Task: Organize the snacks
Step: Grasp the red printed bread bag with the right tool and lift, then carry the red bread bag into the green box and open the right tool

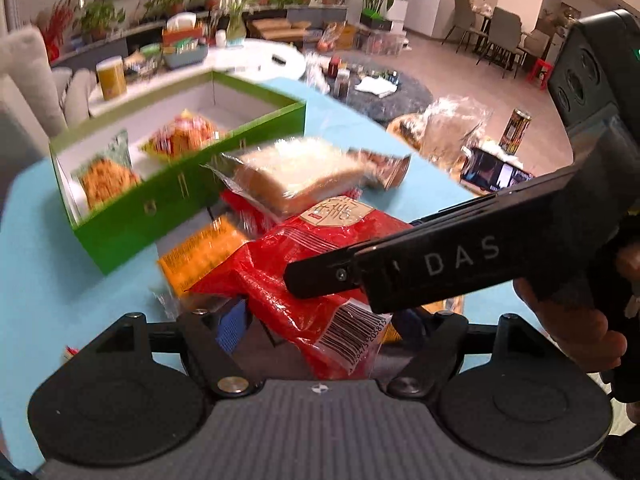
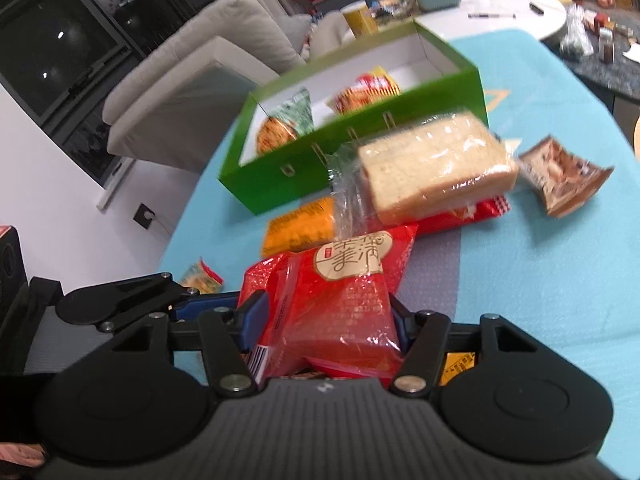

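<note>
Gripping one red snack packet [image 2: 340, 312] — both hand-held grippers, left [image 1: 324, 328] and right [image 2: 326, 330], clamp its sides.

Red snack bag [image 2: 340, 312]: glossy crinkled plastic film. Bread wrapper [image 2: 432, 164]: clear shiny plastic. Green box [image 2: 360, 160]: smooth card, white matt inside. Counter [image 2: 540, 300] cover: matt blue, finely textured. Right gripper [image 2: 324, 320]: matt black plastic, ribbed

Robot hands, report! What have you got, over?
Both grippers, left and right, shut on red plastic snack bag. Green cardboard box open. Wrapped white bread slices lie between.
</note>
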Motion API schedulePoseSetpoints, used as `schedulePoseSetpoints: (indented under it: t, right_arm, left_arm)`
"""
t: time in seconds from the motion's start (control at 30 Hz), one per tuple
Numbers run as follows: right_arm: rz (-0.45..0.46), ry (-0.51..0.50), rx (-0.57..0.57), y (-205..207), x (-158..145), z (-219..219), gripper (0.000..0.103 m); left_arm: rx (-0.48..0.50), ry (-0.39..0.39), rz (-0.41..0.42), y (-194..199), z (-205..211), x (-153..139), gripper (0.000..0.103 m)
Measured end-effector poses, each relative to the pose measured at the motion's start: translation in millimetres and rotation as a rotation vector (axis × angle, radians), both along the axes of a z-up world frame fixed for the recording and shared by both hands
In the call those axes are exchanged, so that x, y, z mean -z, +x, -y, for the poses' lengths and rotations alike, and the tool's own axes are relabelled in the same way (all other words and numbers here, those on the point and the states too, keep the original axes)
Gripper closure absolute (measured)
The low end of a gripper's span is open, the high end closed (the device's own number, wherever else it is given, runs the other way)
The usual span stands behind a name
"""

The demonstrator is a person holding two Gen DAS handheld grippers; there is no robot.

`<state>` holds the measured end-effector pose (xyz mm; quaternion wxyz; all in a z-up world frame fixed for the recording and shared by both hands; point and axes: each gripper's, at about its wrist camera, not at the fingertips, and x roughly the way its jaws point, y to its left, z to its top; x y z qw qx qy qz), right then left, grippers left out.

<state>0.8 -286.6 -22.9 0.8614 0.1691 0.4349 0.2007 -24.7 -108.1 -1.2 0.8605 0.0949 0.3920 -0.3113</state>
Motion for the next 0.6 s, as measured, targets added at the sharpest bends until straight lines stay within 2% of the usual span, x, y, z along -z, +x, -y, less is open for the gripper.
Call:
schedulePoseSetpoints:
  t: [0.23,0.6]
  right_arm:
    - [0.08,0.027,-0.002,0.9,-28.8,-1.9,0.034]
    - [0.16,0.057,-0.037,7.6,-52.1,-11.7,0.034]
  left_arm:
    - [-0.003,0.001,0.095,-4.2,1.5,-29.6,0.029]
    - [-0.052,-0.026,0.184,-8.8,-11.5,-53.6,0.024]
